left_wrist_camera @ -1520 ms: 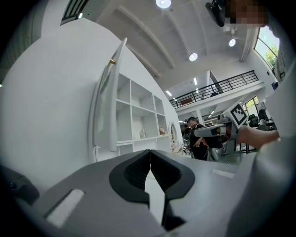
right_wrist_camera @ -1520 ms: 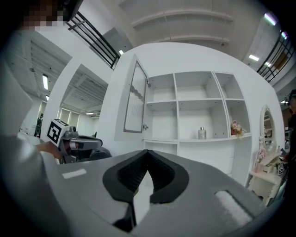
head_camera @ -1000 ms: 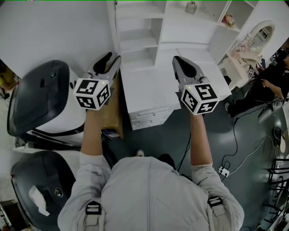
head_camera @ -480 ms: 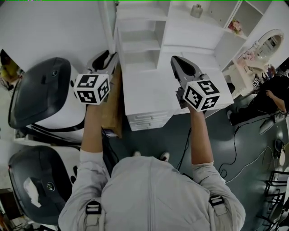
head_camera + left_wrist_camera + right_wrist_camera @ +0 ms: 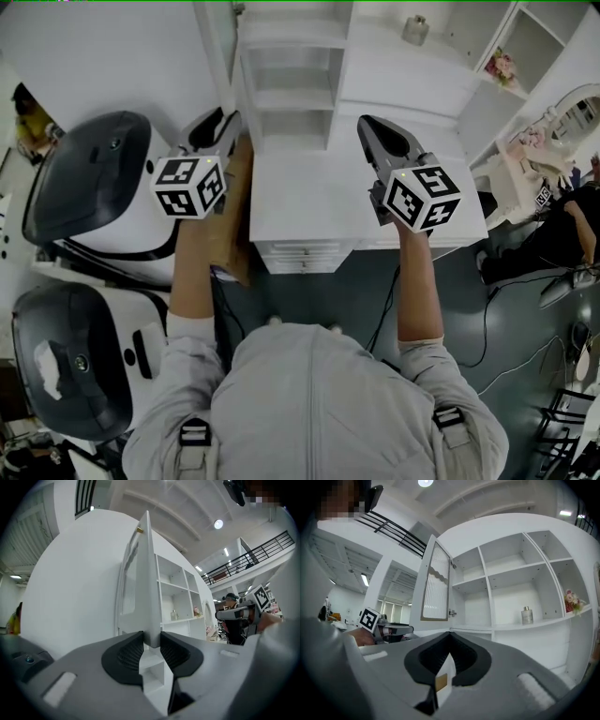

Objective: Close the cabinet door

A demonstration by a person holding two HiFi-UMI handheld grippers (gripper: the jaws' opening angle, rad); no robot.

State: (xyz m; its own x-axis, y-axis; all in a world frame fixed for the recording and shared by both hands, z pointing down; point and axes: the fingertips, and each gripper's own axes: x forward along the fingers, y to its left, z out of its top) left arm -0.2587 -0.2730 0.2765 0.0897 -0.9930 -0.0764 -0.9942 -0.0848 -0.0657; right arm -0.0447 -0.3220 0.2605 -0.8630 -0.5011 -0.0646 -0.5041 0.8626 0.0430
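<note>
White cabinet door (image 5: 147, 573) stands open, edge-on at the centre of the left gripper view; the left tool (image 5: 152, 638) is closing on its edge. The right tool (image 5: 450, 633), jaws together, holds nothing.

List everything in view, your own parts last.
shelf unit: one, white, straight ahead
cabinet door: one, white, open at the shelves' left
bottle: one, pale, on a shelf
flowers: one bunch, pink, far-right shelf
drawers: one stack, white, under the desk top
machines: two, black and white, on the left
brown board: one, brown, beside the desk's left side
left hand-held gripper: one, grey, jaws closing on the cabinet door's edge
right hand-held gripper: one, grey, jaws together, nothing between
</note>
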